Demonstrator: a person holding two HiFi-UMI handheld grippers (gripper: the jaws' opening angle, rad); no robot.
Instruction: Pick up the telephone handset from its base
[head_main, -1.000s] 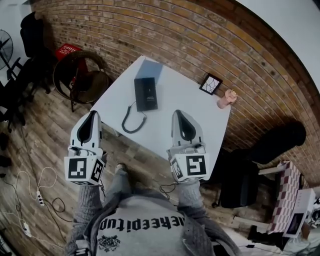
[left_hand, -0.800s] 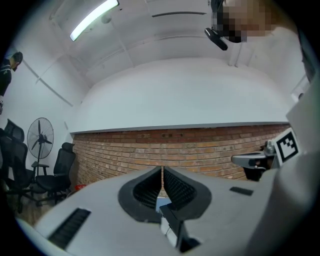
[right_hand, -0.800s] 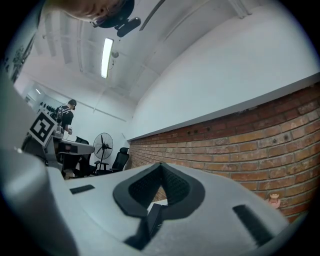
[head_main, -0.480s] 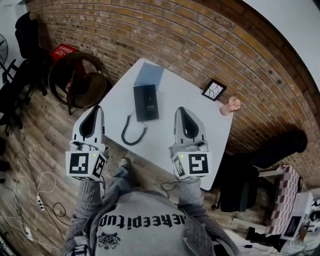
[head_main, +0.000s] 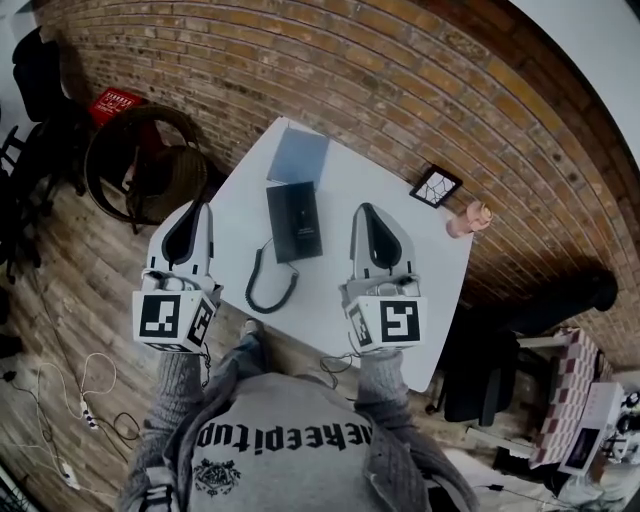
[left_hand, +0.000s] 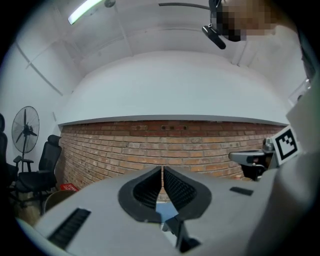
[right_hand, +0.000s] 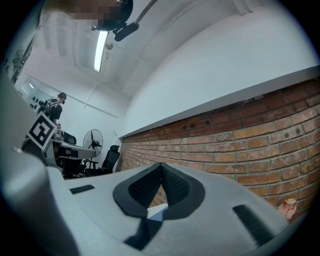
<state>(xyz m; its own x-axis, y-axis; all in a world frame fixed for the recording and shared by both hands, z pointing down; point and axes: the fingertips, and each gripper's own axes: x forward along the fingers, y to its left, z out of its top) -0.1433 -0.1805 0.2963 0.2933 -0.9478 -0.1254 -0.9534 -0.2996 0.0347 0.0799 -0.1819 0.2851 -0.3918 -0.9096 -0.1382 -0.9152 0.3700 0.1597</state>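
Observation:
A black telephone (head_main: 293, 220) lies on the white table (head_main: 400, 255), its handset resting on the base and its coiled cord (head_main: 265, 280) trailing toward the near edge. My left gripper (head_main: 196, 207) hovers by the table's left edge, left of the phone, jaws pressed together and holding nothing. To the right of the phone, my right gripper (head_main: 364, 209) hangs above the table, shut and empty too. In the left gripper view (left_hand: 162, 169) and the right gripper view (right_hand: 161, 165) the pads meet, and both point at the brick wall.
A blue-grey sheet (head_main: 298, 157) lies behind the phone. A small picture frame (head_main: 436, 186) and a pink figure (head_main: 468, 218) sit at the table's far right. A round wicker chair (head_main: 140, 165) stands left of the table, a black chair (head_main: 480, 370) right.
The table and phone have slid down and nearer in the head view; both grippers now reach over or beside the table, flanking the phone. Both stayed shut.

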